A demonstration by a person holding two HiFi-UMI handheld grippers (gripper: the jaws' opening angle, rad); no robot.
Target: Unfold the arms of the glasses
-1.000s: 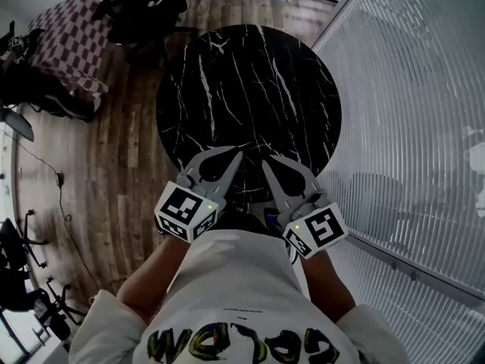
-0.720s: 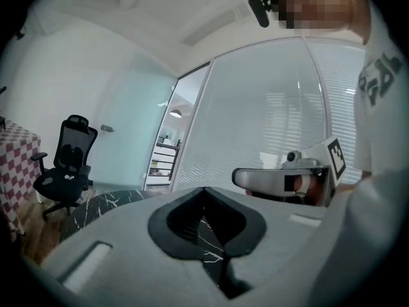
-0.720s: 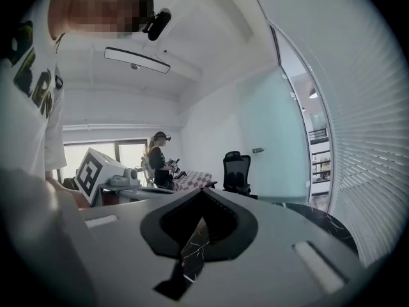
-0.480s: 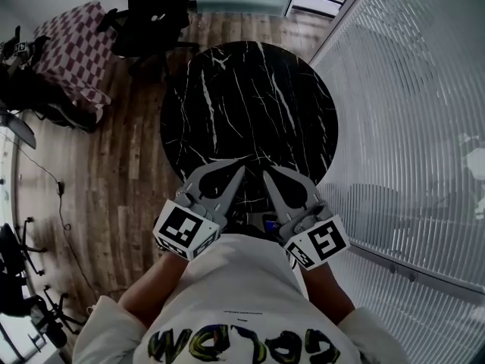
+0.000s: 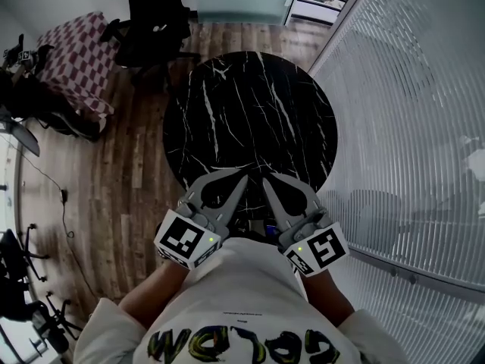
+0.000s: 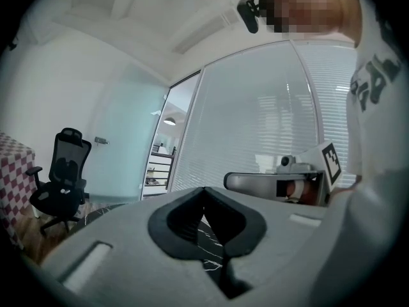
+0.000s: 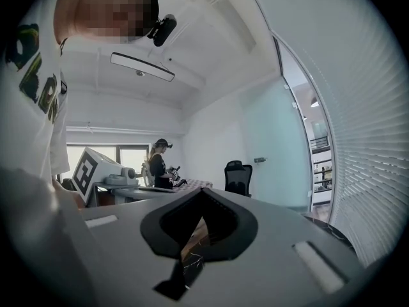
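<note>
No glasses show in any view. The round black marble table (image 5: 250, 112) is bare where I can see it. My left gripper (image 5: 243, 176) and right gripper (image 5: 264, 180) are held side by side close to my chest, over the table's near edge, tips pointing away from me. Both pairs of jaws are shut with nothing between them, as the left gripper (image 6: 204, 188) and right gripper (image 7: 203, 189) also show in their own views. The grippers and my shirt hide the table's near rim.
A black office chair (image 5: 151, 21) stands beyond the table. A table with a checked cloth (image 5: 72, 51) is at far left. A glass wall with blinds (image 5: 409, 127) runs along the right. A person (image 7: 158, 162) stands far off by a window.
Both grippers have risen a little, still side by side and shut. The head view has tilted up, so the table sits lower in the picture.
</note>
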